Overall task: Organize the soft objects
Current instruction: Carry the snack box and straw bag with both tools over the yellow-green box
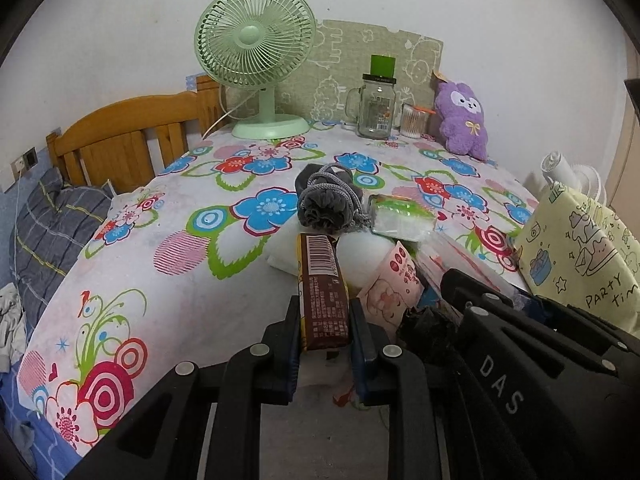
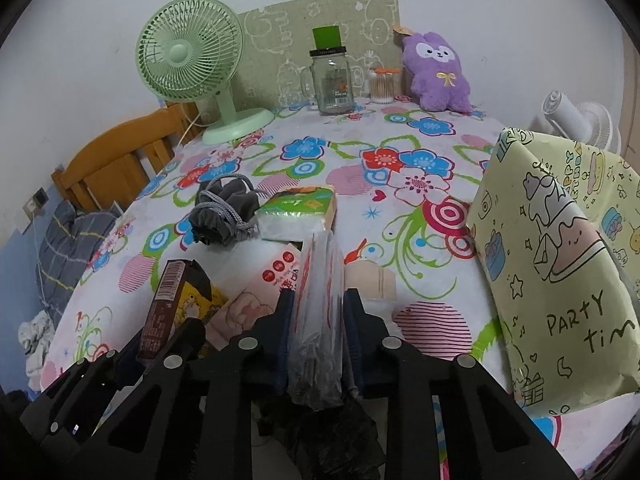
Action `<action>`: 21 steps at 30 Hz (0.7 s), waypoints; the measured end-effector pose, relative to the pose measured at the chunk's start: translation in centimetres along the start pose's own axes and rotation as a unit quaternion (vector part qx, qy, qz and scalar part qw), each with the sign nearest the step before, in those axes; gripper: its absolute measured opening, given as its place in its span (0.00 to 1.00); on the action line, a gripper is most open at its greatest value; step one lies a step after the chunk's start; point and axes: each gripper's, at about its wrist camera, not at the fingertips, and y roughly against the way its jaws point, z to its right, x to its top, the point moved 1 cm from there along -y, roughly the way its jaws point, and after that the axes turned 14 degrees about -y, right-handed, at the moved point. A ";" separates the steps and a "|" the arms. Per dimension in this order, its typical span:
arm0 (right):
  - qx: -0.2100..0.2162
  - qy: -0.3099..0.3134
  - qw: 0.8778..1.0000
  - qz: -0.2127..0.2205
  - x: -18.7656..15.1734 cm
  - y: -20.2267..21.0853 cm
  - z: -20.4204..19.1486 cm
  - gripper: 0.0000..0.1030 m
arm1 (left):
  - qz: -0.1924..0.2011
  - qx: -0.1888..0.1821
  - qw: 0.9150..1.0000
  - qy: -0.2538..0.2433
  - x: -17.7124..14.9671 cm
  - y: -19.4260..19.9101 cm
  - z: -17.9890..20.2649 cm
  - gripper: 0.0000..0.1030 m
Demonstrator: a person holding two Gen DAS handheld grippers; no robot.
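Left wrist view: left gripper [image 1: 325, 334] was clamped on the brown snack pack [image 1: 323, 294], held edge-up above the near edge of the floral cloth [image 1: 192, 248], likely for sorting. Beyond lay the grey pouch [image 1: 326, 200] and tissue pack [image 1: 402, 216]. Right gripper [image 2: 318, 332] pinched a clear plastic packet [image 2: 318, 312], probably bound for the yellow bag [image 2: 560, 248].

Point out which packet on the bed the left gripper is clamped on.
The brown barcode packet, pinched between the left gripper pads; the green-topped tissue pack lies free.
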 end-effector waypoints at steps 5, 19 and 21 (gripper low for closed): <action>0.009 0.001 1.000 0.011 0.4 1.2 -0.2 0.26 | 0.010 0.002 1.000 -0.001 0.5 1.0 0.2 0.18; 0.022 0.006 0.999 0.045 2.3 5.7 -0.8 0.26 | 0.043 -0.002 0.999 0.003 2.7 4.7 0.5 0.18; 0.025 0.008 0.999 0.048 2.6 6.4 -0.9 0.26 | 0.047 -0.005 0.999 0.004 3.2 5.3 0.5 0.18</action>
